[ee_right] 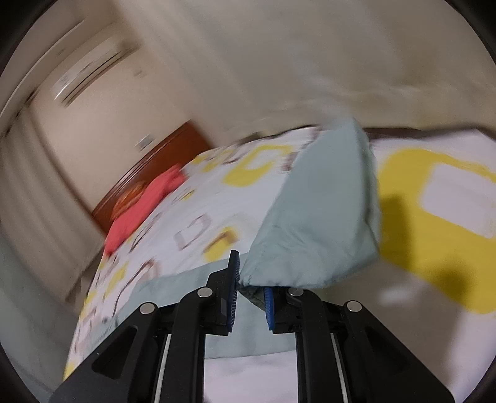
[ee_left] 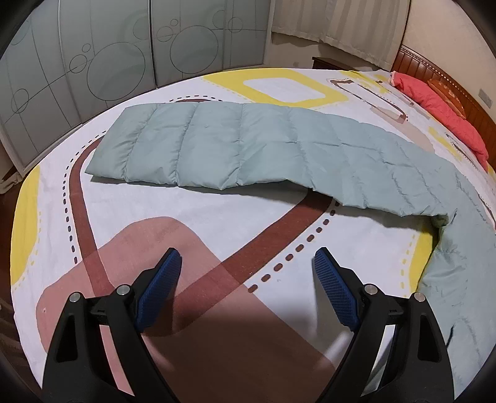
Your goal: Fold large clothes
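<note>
A pale green quilted duvet [ee_left: 248, 145] lies folded in a long strip across the bed, and its right end bends toward the near edge. My left gripper [ee_left: 247, 252] hovers open over the patterned bedsheet [ee_left: 155, 210], short of the duvet, with nothing between its blue pads. In the blurred right wrist view, my right gripper [ee_right: 251, 279] is shut on a corner of the duvet [ee_right: 316, 223], which stands lifted off the sheet [ee_right: 186, 210]. The right pad is partly hidden by the fabric.
A red pillow [ee_left: 446, 117] rests against the wooden headboard [ee_left: 434, 71] at the far right. Frosted wardrobe doors [ee_left: 108, 55] stand beyond the bed's far side, with curtains [ee_left: 341, 21] and a dark nightstand [ee_left: 328, 63] beside them. A wall air conditioner [ee_right: 90, 74] hangs high.
</note>
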`<state>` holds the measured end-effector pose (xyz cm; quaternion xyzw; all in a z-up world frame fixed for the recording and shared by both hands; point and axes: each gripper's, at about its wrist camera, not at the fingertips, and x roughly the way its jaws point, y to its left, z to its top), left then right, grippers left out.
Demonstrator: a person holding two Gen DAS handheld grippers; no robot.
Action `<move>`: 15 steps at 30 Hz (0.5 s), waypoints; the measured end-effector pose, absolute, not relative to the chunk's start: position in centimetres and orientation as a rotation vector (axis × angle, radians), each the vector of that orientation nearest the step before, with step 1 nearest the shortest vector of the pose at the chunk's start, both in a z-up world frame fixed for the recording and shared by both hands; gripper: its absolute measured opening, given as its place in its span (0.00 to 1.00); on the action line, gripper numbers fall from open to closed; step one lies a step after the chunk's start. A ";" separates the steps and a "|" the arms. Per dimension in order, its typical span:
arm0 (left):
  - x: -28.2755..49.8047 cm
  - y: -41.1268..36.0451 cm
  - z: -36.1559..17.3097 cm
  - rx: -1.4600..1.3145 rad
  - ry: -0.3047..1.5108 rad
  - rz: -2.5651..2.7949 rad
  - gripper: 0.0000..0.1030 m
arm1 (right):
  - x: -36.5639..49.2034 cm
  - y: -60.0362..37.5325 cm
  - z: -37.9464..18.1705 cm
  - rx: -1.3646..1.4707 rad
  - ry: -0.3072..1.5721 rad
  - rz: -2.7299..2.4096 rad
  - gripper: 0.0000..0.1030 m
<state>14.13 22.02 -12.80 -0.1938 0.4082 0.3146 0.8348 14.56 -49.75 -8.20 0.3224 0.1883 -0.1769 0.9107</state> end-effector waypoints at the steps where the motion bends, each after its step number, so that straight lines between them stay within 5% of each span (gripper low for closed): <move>1: 14.1 22.1 -12.9 -0.409 0.864 0.665 0.85 | 15.7 -48.6 -7.9 0.645 0.400 -0.339 0.14; 15: 14.5 22.2 -13.8 -0.378 0.874 0.647 0.93 | 28.2 -29.8 -7.6 0.434 0.574 0.008 0.14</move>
